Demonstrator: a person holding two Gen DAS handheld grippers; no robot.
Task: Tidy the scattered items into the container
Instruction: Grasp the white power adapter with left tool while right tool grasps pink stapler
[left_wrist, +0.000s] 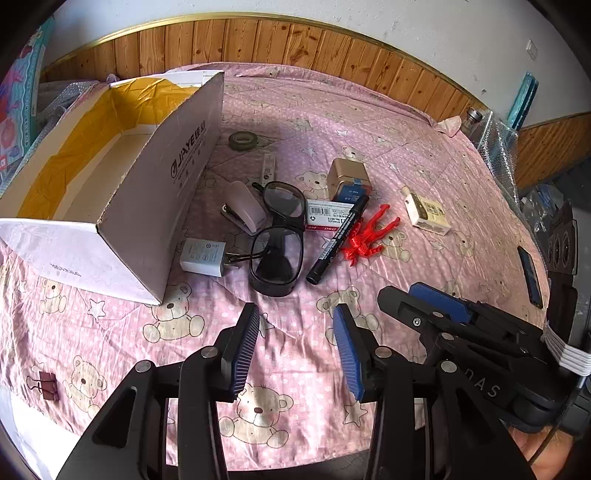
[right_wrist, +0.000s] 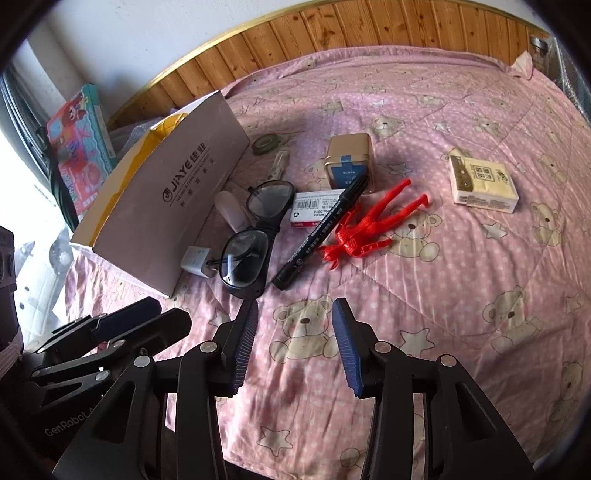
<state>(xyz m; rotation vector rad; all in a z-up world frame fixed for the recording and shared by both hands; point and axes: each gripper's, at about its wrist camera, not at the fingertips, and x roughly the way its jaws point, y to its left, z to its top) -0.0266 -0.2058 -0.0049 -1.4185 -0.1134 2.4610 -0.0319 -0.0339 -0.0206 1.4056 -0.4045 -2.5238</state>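
Task at start: box (left_wrist: 122, 192) is sitting on the bed (left_wrist: 424, 155), apparently empty. Goggles (left_wrist: 277, 240), marker (left_wrist: 338, 240), red figure (left_wrist: 365, 236) etc. are lying beside it. Left tool (left_wrist: 295, 350) and right tool (right_wrist: 293, 347) are hovering wide, holding nothing.

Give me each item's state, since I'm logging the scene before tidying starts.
Left claw: open, empty.
Right claw: open, empty.
Box: open-topped, nothing visible inside.
Marker: capped, lying across the staple packet.
Glasses: lying flat.
Stapler: closed.
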